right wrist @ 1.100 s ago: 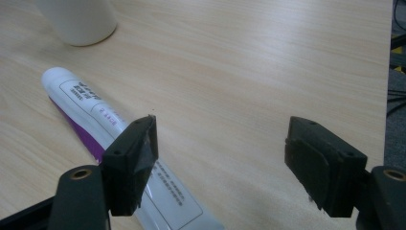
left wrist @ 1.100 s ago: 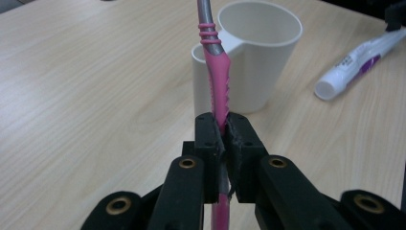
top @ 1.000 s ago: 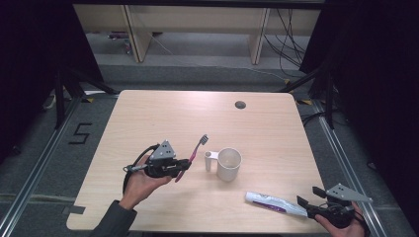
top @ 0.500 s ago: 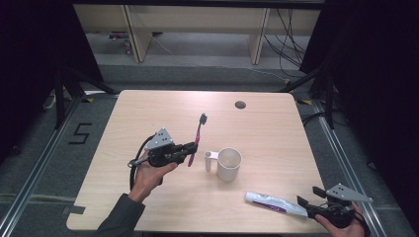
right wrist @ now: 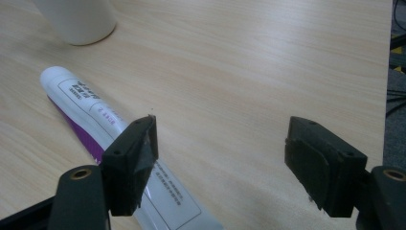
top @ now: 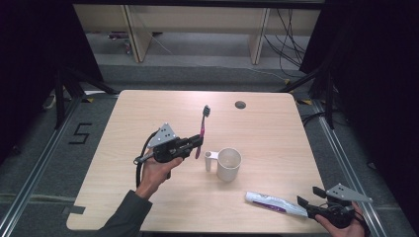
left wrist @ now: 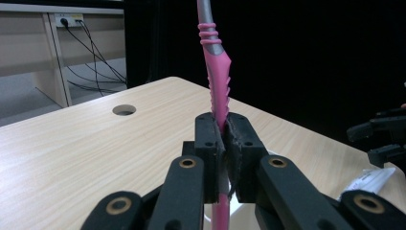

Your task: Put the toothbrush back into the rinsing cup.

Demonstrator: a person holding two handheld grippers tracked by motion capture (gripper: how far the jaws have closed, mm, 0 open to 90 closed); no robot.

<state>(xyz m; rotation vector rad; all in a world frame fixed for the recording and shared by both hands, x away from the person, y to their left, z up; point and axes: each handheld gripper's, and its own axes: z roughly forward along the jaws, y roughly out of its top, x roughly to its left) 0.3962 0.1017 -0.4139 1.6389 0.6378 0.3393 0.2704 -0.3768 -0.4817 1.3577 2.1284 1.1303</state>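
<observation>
The left gripper is pinching the pink toothbrush low on its handle, jaws shut tight on it, and is holding it nearly upright above the table, bristles on top; the white mug is standing just to its right, empty as far as the high view shows (its handle is pointing toward the brush). So the pickup looks done, and what is probably left is dropping the brush into the mug. The right gripper is resting at the table's near right corner with its jaws standing wide apart and gripping nothing; the toothpaste tube is lying flat under its left jaw, not yet lifted, so that part appears to be waiting.
</observation>
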